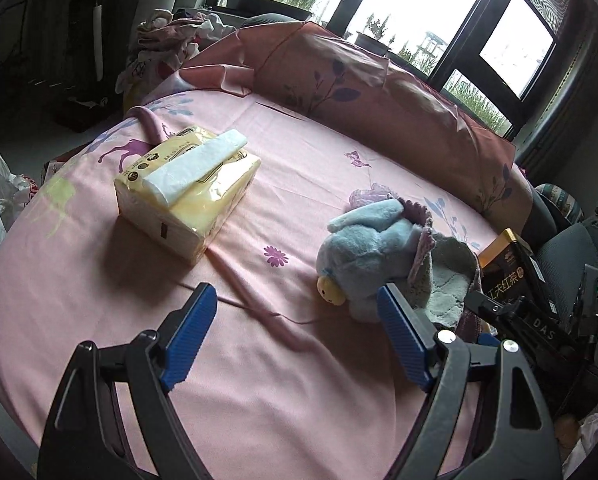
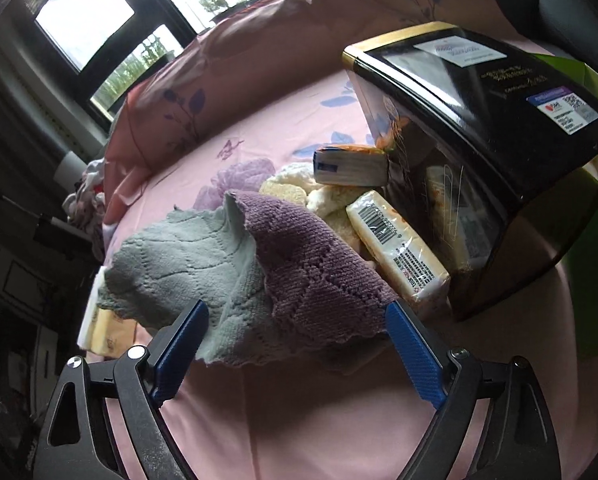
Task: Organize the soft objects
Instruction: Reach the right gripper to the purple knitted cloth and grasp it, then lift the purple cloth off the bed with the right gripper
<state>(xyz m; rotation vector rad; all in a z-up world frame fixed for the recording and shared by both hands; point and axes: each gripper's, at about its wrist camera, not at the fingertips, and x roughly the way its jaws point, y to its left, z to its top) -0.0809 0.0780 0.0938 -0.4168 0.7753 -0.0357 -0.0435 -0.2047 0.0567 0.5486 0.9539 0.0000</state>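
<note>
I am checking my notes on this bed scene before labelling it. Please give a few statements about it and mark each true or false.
1. A white tissue sticks out of the yellow tissue pack. True.
2. The left tool grips the blue plush toy. False: its jaws stand open over bare sheet.
3. The purple cloth partly overlaps the grey cloth. True.
4. The black box stands on the floor. False: it rests on the pink bed sheet.

Two handheld grippers, same build.
Left gripper (image 1: 295,300) and right gripper (image 2: 299,316): black cut-out frames, ribbed blue finger pads (image 1: 191,336), silver screw heads (image 2: 134,352) at the pivots. White "DAS" lettering showed on the right one's black body.
</note>
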